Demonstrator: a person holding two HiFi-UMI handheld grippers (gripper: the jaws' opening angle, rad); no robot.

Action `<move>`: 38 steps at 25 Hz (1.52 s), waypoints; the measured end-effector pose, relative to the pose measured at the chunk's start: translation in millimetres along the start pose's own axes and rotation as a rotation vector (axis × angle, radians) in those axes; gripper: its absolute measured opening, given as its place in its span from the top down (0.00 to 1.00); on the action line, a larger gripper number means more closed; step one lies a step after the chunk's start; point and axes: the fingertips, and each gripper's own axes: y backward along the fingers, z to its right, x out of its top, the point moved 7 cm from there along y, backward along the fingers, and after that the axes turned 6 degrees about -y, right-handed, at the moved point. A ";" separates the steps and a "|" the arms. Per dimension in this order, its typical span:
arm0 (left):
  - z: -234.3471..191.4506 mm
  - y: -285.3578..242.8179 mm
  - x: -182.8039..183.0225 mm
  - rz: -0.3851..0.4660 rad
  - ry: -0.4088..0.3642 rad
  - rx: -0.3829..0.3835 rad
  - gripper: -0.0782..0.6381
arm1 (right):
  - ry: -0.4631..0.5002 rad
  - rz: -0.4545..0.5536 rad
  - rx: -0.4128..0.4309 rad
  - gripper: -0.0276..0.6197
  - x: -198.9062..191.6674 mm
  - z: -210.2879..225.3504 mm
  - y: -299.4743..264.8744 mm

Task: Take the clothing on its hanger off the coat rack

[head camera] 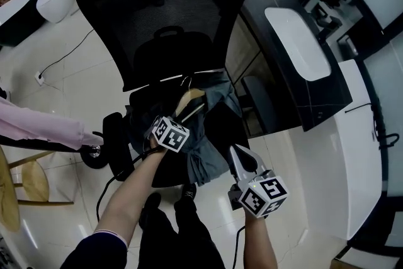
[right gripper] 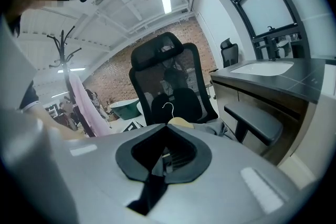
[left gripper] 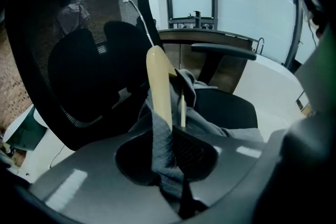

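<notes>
A grey garment on a wooden hanger lies on the seat of a black mesh office chair. My left gripper reaches over the seat from the front and is shut on the grey garment where it drapes over the hanger's arm; its jaws stand narrow with cloth pinched between them. The hanger's metal hook points at the chair back. My right gripper hovers at the seat's right edge, shut, nothing in it. In the right gripper view, hanger and hook sit beyond its jaws.
A dark counter with a white sink runs along the right, close to the chair's armrest. A pink garment hangs at the left, on a coat rack. A wooden stool stands at lower left.
</notes>
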 end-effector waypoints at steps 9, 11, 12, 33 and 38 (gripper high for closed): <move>-10.2 32.6 3.0 0.026 0.029 0.140 0.72 | 0.031 0.001 0.061 0.95 8.4 -10.6 -4.5; -10.7 53.1 10.6 0.065 0.073 0.122 0.72 | 0.042 0.011 0.073 0.95 16.1 -17.4 -4.7; -9.9 65.2 14.3 0.091 0.096 0.101 0.72 | 0.048 0.016 0.080 0.95 19.8 -21.7 -4.9; 11.2 340.9 117.6 0.793 0.221 -0.120 0.88 | 0.235 0.205 0.249 0.95 127.2 -117.6 4.4; 12.1 357.1 124.0 0.824 0.199 -0.132 0.88 | 0.263 0.221 0.257 0.95 136.0 -129.1 5.7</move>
